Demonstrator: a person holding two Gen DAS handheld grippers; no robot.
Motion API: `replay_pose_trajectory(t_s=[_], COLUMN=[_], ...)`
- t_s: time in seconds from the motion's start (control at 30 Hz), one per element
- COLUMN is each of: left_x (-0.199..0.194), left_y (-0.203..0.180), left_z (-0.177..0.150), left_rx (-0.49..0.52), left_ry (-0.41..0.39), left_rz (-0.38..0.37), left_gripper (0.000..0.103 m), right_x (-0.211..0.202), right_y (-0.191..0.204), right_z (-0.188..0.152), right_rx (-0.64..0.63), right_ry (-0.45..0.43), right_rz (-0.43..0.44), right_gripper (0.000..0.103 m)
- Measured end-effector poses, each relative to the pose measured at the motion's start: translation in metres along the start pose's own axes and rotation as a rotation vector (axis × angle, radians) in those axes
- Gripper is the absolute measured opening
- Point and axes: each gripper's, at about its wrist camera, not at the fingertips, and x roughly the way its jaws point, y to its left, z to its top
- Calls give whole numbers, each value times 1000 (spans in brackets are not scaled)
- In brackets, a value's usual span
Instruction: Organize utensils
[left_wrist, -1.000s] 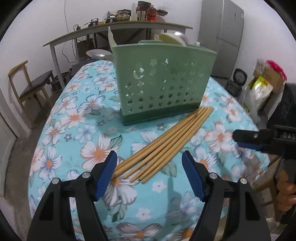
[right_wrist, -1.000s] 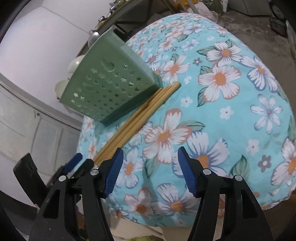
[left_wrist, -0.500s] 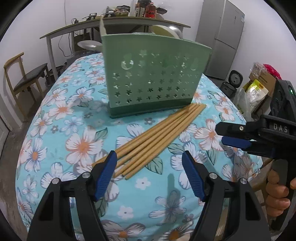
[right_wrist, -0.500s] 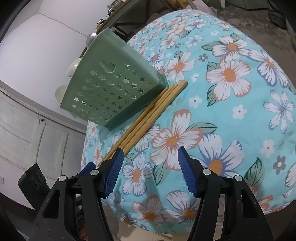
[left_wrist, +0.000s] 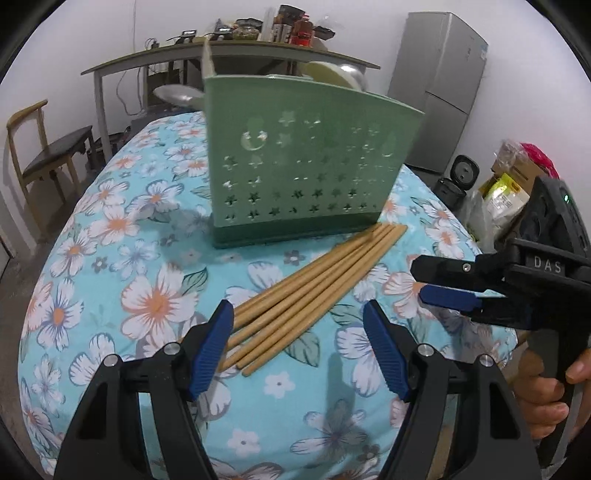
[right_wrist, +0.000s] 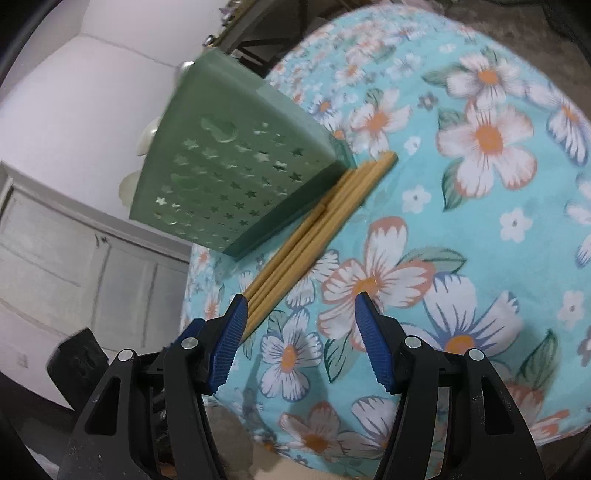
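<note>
Several wooden chopsticks (left_wrist: 314, 291) lie in a loose bundle on the floral tablecloth, slanting from the near left up to the foot of a green star-punched utensil holder (left_wrist: 306, 166). My left gripper (left_wrist: 299, 350) is open just above the bundle's near ends, and nothing sits between its blue pads. The right gripper (left_wrist: 448, 280) comes in from the right edge of the left wrist view. In the right wrist view the right gripper (right_wrist: 299, 339) stands open over the cloth, with the chopsticks (right_wrist: 317, 229) just left of its left pad and the holder (right_wrist: 236, 166) behind them.
The blue floral tablecloth (left_wrist: 110, 266) covers a round table whose edge drops off close in front. A wooden chair (left_wrist: 40, 155) stands at the left. A grey side table (left_wrist: 221, 55) with bottles and a grey fridge (left_wrist: 443, 88) stand behind. Bags (left_wrist: 513, 184) lie on the floor at the right.
The right gripper has come further in over the table towards the chopsticks. In the left wrist view the holder and chopsticks have shifted slightly as the camera turned. Both grippers stayed open.
</note>
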Motion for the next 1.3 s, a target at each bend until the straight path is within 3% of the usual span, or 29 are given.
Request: replay_pose_trajectory(t_s=[0.27, 0.37, 0.5, 0.7, 1.0, 1.1, 1.3], left_x=[-2, -2, 0, 16, 43, 58, 81], left_y=[-8, -8, -2, 12, 15, 12, -2], left_z=[-3, -3, 0, 11, 27, 33, 35], left_rx=[65, 75, 61, 42, 37, 41, 103], left_ry=[-28, -37, -38, -24, -4, 26, 46], left_rz=[6, 7, -4, 27, -5, -3, 28], left_gripper=[69, 63, 48, 27, 22, 19, 7], right_x=[3, 3, 7, 18, 31, 37, 39], right_y=[-17, -25, -27, -30, -28, -29, -36], right_z=[3, 7, 15, 30, 50, 50, 46], right_rx=[82, 114, 128, 169, 222, 258, 282], right_ry=[17, 20, 6, -14, -44, -50, -58], right_rz=[69, 86, 111, 123, 93, 70, 62], right_gripper=[49, 45, 45, 35, 29, 16, 9])
